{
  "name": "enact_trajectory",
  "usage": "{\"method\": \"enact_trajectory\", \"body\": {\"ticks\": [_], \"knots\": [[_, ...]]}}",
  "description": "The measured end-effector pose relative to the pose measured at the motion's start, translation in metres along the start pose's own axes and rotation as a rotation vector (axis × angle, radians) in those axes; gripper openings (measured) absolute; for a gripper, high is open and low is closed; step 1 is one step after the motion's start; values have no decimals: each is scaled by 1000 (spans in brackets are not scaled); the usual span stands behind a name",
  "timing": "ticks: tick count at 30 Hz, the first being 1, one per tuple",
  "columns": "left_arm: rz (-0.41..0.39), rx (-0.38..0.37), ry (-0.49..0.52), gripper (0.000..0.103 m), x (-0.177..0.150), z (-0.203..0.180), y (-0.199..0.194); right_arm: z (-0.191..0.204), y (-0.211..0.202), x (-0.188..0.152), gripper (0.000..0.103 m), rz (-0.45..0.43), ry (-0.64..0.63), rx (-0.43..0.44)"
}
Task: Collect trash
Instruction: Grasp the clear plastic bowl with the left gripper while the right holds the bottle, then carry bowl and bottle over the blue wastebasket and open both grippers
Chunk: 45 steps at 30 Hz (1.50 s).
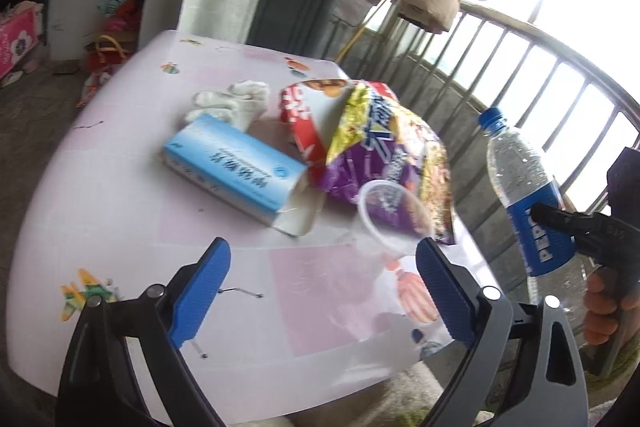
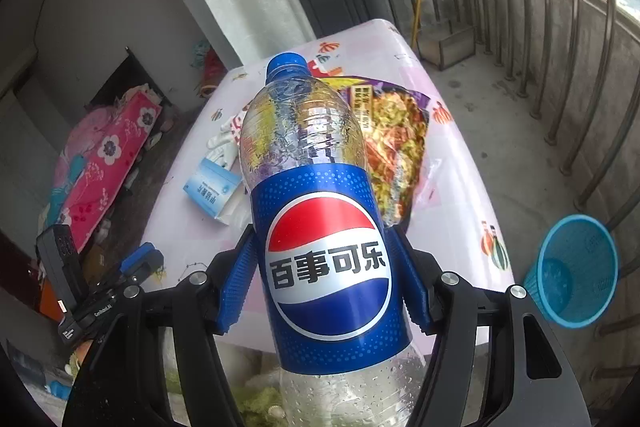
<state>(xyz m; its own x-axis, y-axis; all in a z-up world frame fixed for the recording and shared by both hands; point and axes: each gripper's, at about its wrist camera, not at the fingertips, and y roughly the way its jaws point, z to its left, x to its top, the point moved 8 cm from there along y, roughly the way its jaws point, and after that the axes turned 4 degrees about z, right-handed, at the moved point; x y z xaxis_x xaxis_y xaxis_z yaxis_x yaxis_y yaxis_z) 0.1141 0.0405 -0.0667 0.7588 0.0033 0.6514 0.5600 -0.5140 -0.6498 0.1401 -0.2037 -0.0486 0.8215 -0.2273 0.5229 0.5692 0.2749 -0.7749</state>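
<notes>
Currently:
Right gripper [image 2: 324, 291]: pinching your Pepsi bottle [image 2: 320, 227] at its label; empty, light, slippery, crushable.
Left gripper [image 1: 320, 291]: spread, clear cup [image 1: 394, 223] at 1 o'clock.
Bin [image 2: 572, 271]: 3 o'clock.

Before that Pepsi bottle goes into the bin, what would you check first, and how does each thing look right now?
1. Grip: the right gripper has both pads on the Pepsi bottle at its label: ok.
2. Cap on, so no spill: ok.
3. Bin ready: the blue wastebasket stands open-mouthed on the floor beside the table: ok.
4. Bin space: only a small part of its inside is visible: cannot tell.
5. Left gripper free for the next item: open, holding nothing: ok.
6. Clear plastic cup near the left gripper's right finger could be knocked; contact: cannot tell.
</notes>
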Motion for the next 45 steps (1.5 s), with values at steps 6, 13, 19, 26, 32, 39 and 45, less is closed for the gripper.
{"method": "enact_trajectory", "body": {"ticks": [6,13,19,26,32,39,45], "knots": [[82,-72,15,63,18,-40,59,-23,1,-7,61,5,72,-15],[242,-21,-12,16,-6,-37,104,-24,-7,-13,61,19,64,-15],[190,8,-3,5,-3,-34,82,-19,-10,-8,61,2,42,-1],[133,12,3,5,1,-36,57,-18,-12,-8,61,-17,36,8],[84,5,-9,5,7,-38,35,-17,-18,-8,61,-31,36,11],[16,-23,-20,5,19,-42,10,-15,-19,-7,61,-38,34,19],[-19,-55,-37,5,28,-44,-2,-18,-20,-5,61,-44,34,26]]}}
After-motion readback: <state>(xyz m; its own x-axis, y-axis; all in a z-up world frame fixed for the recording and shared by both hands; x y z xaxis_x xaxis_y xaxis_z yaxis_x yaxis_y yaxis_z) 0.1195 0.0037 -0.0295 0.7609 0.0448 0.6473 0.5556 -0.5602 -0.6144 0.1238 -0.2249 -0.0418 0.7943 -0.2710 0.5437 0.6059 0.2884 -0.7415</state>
